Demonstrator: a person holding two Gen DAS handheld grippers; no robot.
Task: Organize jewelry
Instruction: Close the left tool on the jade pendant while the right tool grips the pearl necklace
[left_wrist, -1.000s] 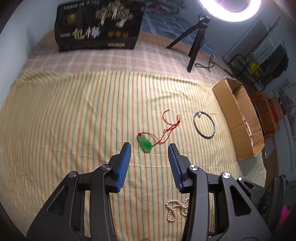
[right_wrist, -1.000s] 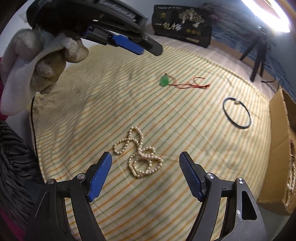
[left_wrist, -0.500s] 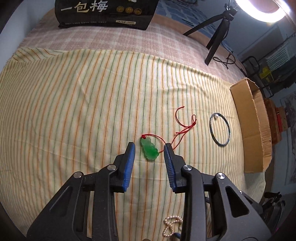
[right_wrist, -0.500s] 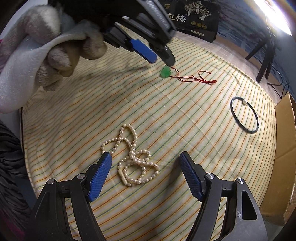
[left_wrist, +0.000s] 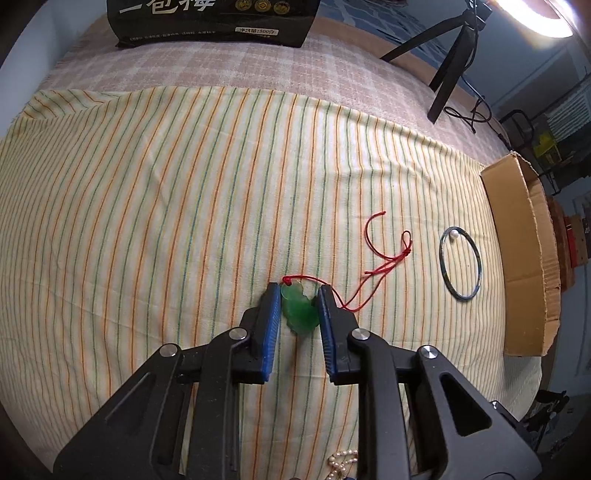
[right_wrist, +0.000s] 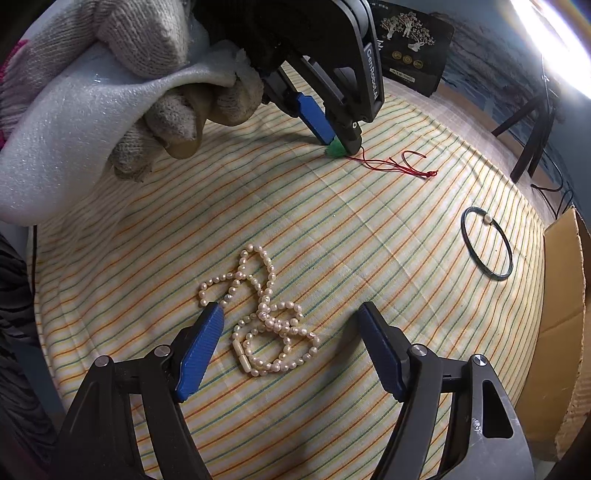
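While our left gripper (left_wrist: 295, 291) was wide apart a second ago above the small green carved-stone pendant (left_wrist: 300, 310), its blue-padded jaws have just been closing and now flank that pendant on both sides, the right pad touching it and the left one at its edge; we judge the pinch all but made, though we cannot tell that it is firm. It has also come lower, so the pendant, which lay ahead of the fingertips, now sits between them on the cloth. The thin red cord (left_wrist: 373, 258) trails off to the right, loose and looped, and will likely drag when lifted. Our right gripper (right_wrist: 291, 321) hangs over the tangled white pearl-bead necklace (right_wrist: 266, 317) with its jaws released and wide, grasping nothing, much as before. From that view the gloved left hand (right_wrist: 162, 107) shows working its tool. We read this as the first pickup in hand, with nothing yet sorted. Everything lies on a yellow cloth with orange and green stripes (left_wrist: 147, 206), over a pink checked cover (left_wrist: 229, 70). A dark thin bangle with one white bead (left_wrist: 461, 263) lies near an open brown cardboard box (left_wrist: 524, 251); beyond stand a black printed box (left_wrist: 210, 22), a black tripod (left_wrist: 450, 66) and a ring light (left_wrist: 535, 18).
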